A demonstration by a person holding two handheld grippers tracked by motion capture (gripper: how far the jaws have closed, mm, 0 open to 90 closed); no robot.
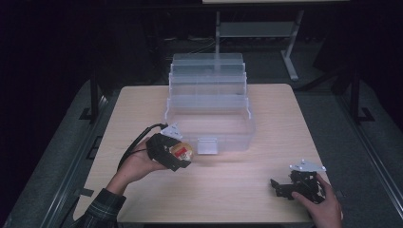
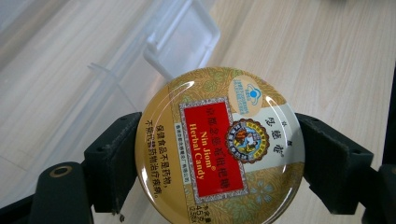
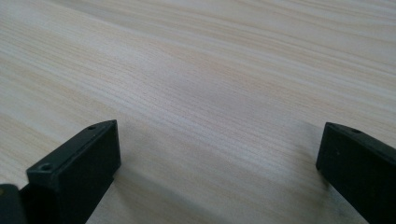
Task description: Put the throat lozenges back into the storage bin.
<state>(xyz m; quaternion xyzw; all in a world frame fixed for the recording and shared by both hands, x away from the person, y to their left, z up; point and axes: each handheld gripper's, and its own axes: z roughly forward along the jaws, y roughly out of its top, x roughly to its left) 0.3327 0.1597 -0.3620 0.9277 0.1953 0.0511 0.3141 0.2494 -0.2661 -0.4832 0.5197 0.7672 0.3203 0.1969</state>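
Round gold candy tin [image 2: 219, 147] with a red "Nin Jiom Herbal Candy" label, clamped by its rim between the fingers of the left gripper [image 1: 177, 153], up off the worktop [image 1: 228, 190] just near-left of the clear plastic bin [image 1: 209, 114] and its front latch. Right gripper [image 1: 285, 186] way over at the near right, low over bare wood, fingers spread wide apart with nothing in them.

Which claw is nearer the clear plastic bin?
Left. The left claw, gripping a candy tin, sits beside the clear plastic bin; the right claw rests farther off.
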